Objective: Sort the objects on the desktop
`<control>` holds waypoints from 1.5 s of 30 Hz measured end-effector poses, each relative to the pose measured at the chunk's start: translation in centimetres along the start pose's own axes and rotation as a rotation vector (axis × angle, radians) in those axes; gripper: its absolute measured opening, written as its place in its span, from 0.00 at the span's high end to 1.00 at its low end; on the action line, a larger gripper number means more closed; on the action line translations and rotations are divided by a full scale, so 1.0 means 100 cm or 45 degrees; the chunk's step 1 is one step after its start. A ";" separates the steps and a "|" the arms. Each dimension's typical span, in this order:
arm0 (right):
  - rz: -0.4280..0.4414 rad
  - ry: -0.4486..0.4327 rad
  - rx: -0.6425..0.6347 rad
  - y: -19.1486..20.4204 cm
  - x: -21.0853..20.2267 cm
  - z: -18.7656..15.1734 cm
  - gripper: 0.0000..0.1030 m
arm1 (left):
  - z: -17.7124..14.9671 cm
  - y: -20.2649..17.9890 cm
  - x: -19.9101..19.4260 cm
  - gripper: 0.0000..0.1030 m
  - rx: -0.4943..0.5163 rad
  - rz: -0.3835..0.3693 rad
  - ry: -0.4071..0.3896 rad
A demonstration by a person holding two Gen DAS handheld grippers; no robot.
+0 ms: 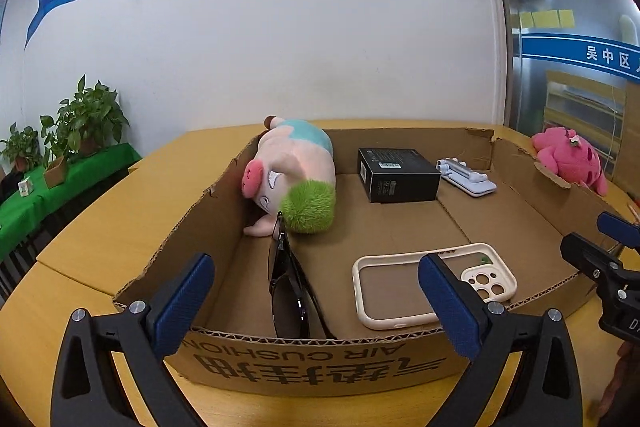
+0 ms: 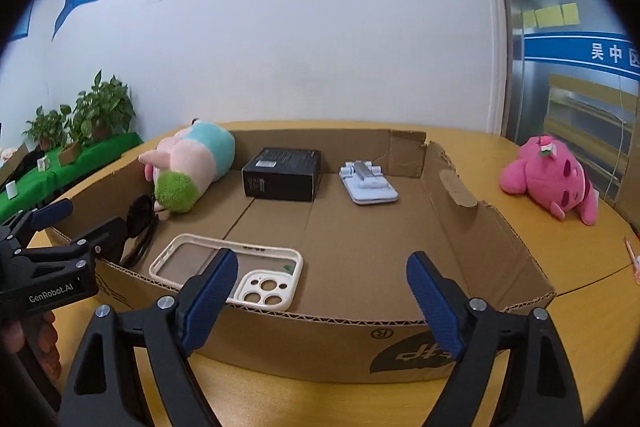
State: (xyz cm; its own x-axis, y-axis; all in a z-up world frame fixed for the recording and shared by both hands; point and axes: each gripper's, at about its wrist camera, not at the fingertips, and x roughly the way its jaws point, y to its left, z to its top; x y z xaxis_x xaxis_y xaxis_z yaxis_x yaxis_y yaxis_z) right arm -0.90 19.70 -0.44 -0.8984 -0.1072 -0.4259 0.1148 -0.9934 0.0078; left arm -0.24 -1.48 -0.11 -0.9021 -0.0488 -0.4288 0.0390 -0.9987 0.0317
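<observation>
The pink plush toy (image 2: 550,179) is the one desktop object that lies outside the cardboard box (image 2: 500,255); it sprawls on the yellow table (image 2: 580,267) beyond the box's right wall, near the far right edge. From your right gripper (image 2: 320,291) it sits ahead and well off to the right, with that wall between you and it. Its long axis runs roughly left to right across your view, head toward the box and legs trailing toward the table edge. Your right hand is plainly the nearer one; from the left gripper (image 1: 316,295) the toy (image 1: 570,157) is far across the whole box.

Both grippers are spread wide and carry nothing. Each hovers just above the near wall of the box, the left over the sunglasses (image 1: 290,283), which stand on edge against the phone case (image 1: 432,283), and the right over the bare near-right floor.

Already inside are the pig plush with green hair (image 2: 192,163) at the far left, the black carton (image 2: 282,173) beside it, and the white folding stand (image 2: 368,185) toward the far right.

So I judge the next reach is yours on the right: swing out over the right wall, and close across the toy's body, not along it.
</observation>
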 end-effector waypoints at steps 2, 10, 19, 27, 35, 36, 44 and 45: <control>-0.018 0.003 0.006 0.001 0.001 0.000 0.11 | 0.000 0.000 0.000 0.00 -0.001 -0.003 0.000; -0.032 0.009 0.011 0.001 0.000 0.002 0.03 | -0.001 -0.001 0.002 0.00 0.000 -0.001 0.003; -0.045 0.015 0.017 0.000 0.001 0.003 0.00 | -0.001 0.000 0.002 0.00 0.000 -0.001 0.005; -0.045 0.014 0.017 0.000 0.001 0.003 0.00 | 0.000 0.000 0.002 0.00 0.000 -0.001 0.003; -0.041 0.014 0.018 0.000 0.000 0.004 0.00 | 0.000 0.001 0.003 0.00 0.002 -0.007 0.005; -0.040 0.014 0.018 0.000 0.000 0.005 0.01 | 0.001 0.001 0.003 0.00 0.002 -0.008 0.004; -0.040 0.013 0.018 0.001 0.000 0.005 0.01 | 0.000 0.000 0.002 0.00 0.002 -0.008 0.005; -0.040 0.013 0.018 0.000 0.000 0.005 0.00 | 0.000 0.000 0.002 0.00 0.002 -0.005 0.006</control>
State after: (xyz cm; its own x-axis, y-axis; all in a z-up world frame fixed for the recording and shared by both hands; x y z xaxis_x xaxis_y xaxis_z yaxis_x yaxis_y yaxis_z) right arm -1.07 19.64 -0.02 -0.8970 -0.0756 -0.4355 0.0804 -0.9967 0.0074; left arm -0.46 -1.50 -0.16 -0.9004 -0.0446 -0.4329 0.0343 -0.9989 0.0316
